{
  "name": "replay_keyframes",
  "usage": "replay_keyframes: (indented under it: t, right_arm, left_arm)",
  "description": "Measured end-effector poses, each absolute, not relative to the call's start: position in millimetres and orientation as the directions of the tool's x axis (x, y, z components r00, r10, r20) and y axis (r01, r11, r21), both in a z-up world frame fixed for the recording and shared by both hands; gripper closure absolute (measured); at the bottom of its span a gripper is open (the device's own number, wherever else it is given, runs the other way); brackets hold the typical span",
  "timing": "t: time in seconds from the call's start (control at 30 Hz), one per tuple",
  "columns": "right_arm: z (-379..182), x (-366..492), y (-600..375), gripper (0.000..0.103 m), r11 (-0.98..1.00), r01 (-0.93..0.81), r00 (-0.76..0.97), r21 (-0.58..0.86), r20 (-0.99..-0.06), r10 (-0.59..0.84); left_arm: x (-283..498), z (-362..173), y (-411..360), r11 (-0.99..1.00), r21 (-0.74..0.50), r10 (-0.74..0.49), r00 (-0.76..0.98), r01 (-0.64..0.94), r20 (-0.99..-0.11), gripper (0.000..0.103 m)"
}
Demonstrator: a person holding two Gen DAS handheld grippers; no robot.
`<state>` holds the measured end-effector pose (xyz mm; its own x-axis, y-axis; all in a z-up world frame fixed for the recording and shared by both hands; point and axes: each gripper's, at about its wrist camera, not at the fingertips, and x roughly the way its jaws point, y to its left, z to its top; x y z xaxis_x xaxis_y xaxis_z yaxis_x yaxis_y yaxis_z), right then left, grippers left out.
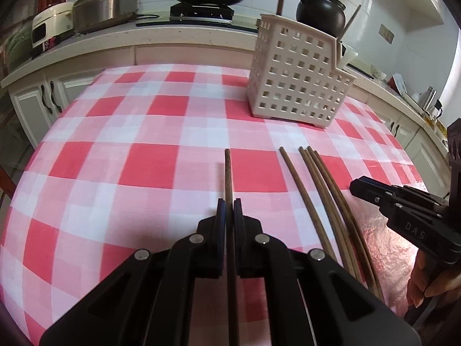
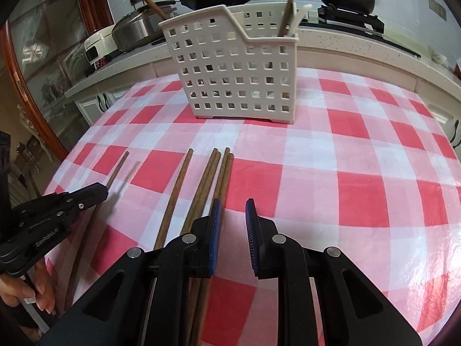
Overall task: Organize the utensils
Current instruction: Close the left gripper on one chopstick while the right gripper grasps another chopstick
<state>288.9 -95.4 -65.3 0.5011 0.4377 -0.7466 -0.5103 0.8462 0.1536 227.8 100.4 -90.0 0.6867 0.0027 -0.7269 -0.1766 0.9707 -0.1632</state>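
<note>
Left gripper (image 1: 229,210) clamped on one chopstick (image 1: 227,173), pads pinching the shaft about midway, tip pointing far toward the caddy (image 1: 299,83); its shadow suggests it is lifted off the cloth (image 1: 144,132). Right gripper (image 2: 232,216) apart, holding nothing, hovering just right of the loose chopsticks (image 2: 201,184) lying side by side on the near cloth. Caddy stands far, centre, already holding a few utensils.

Judgement: chopsticks are light, stiff, thin and smooth, so prone to pivot or slip in the pads. A mid-shaft grip balances them; to drop one upright into the caddy, holding nearer the thick end may serve better.
</note>
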Motion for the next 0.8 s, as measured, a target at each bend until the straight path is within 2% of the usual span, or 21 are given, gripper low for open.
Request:
replay_keyframes:
  t: [0.8]
  right_arm:
    - [-78.2, 293.9, -56.3, 0.09, 0.87, -0.492, 0.524, -0.024, -0.806, 0.274]
  left_arm:
    - [219.6, -93.9, 118.4, 0.969, -0.162, 0.019, 0.706, -0.189, -0.708, 0.098]
